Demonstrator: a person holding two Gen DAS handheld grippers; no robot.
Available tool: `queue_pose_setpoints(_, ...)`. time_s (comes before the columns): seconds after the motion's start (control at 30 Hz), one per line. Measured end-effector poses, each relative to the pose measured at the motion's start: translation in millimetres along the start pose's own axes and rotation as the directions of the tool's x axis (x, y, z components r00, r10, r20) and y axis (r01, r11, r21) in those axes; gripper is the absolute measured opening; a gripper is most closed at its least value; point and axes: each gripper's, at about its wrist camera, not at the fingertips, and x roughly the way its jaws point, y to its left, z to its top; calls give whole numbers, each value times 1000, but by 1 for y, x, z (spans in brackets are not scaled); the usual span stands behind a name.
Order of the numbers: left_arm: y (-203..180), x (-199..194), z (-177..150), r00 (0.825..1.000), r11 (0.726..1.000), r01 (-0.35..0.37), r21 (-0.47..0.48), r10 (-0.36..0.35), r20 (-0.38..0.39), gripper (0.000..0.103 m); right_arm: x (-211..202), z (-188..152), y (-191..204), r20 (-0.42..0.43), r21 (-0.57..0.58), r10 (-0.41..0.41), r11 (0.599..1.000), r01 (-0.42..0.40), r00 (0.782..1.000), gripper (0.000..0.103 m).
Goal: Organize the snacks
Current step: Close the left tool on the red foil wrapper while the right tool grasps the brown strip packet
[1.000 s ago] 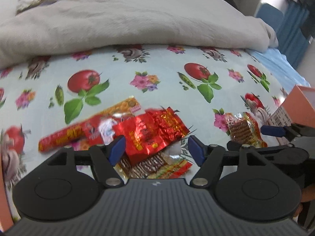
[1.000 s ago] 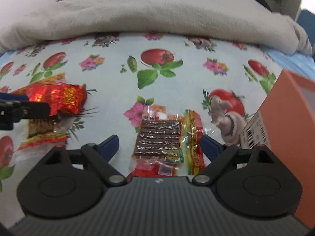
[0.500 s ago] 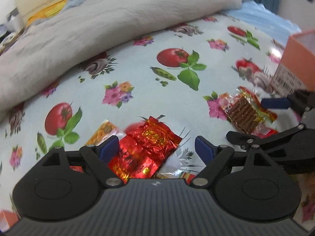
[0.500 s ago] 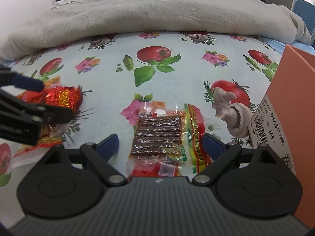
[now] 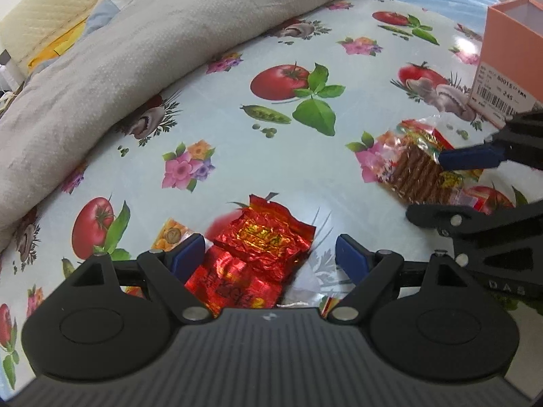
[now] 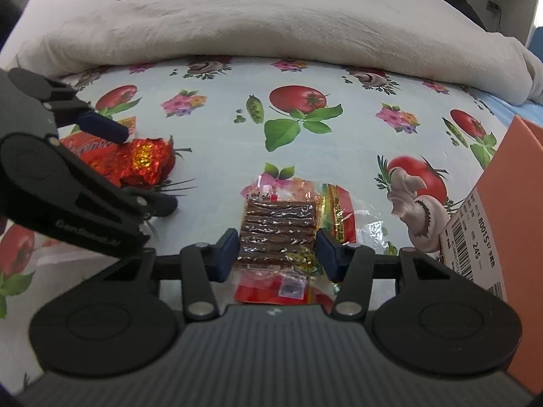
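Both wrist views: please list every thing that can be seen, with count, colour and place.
red foil packets: two, shiny red, overlapping, between the left fingers
orange-yellow packet: one, partly hidden under the red ones
clear packet of brown sticks: one, clear with red and yellow print, between the right fingers
orange box: one, open top, white barcode label, at the right edge of the cloth
tablecloth: one, pale blue with tomatoes, flowers, mushrooms, under everything
grey blanket: one, piled along the far edge
left hand-held gripper: one, black with blue pads, jaws wide apart, touching nothing
right hand-held gripper: one, black with blue pads, jaws closing, pads at the stick packet's sides
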Motion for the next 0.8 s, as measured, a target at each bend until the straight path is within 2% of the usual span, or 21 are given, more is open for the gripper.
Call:
queue_pose_setpoints(0.1, 0, 0, 1, 1000, 1000, 7, -16, -7, 14, 78, -2, -1, 0, 3, 4, 0, 1000, 0, 1000, 51)
queue_pose_setpoints(0.13, 0, -1, 1, 1000, 1000, 10, -22, -10, 18, 70, -2, -2, -1, 10, 12, 1, 1000, -1, 1000, 51)
queue_pose_setpoints(0.17, -1, -1, 1, 1000, 1000, 15, -27, -15, 20, 68, -2, -4, 0, 16, 11, -2, 1000, 2, 1000, 51)
queue_pose_setpoints(0.4, -2, -6, -1, 999, 998, 1, -57, 1, 37, 63, -3, -3, 1, 21, 1, -6, 1000, 6, 1000, 51)
queue_pose_setpoints(0.8, -7, -37, -14, 999, 979, 14, -205, -5, 43, 62, -21, -12, 9, 11, -5, 26, 1000, -26, 1000, 51)
